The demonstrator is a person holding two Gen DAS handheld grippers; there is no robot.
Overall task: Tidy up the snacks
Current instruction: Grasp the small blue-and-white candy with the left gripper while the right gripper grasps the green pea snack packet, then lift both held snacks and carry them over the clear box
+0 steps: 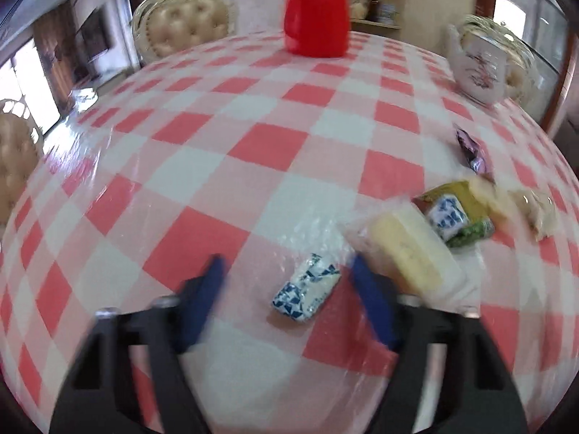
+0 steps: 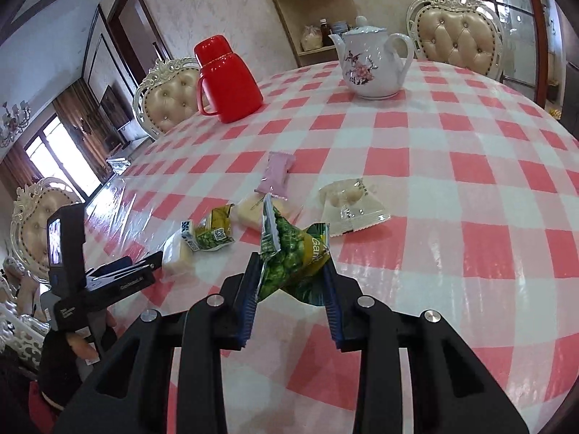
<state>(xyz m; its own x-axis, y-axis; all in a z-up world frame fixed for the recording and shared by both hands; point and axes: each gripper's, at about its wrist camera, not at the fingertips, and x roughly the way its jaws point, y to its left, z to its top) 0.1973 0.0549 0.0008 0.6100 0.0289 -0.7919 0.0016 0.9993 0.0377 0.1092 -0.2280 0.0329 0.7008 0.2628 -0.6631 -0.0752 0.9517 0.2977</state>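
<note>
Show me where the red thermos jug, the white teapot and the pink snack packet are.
red thermos jug (image 2: 231, 86): right wrist view, middle of body.
white teapot (image 2: 372, 68): right wrist view, flowered belly.
pink snack packet (image 2: 277, 175): right wrist view, packet centre.

A green and yellow snack bag (image 2: 295, 258) is crumpled and tilted, lifted off the counter, with its torn silver top pointing to 12 o'clock. A small blue and white packet (image 1: 305, 294) lies flat on the counter. At its 2 o'clock lies a pale yellow cake in clear wrap (image 1: 407, 249), touching a yellow-green packet (image 1: 456, 213). A pink packet (image 2: 277, 173) lies at 12 o'clock of the bag, and a clear pack of white round sweets (image 2: 349, 204) at 1 o'clock.
</note>
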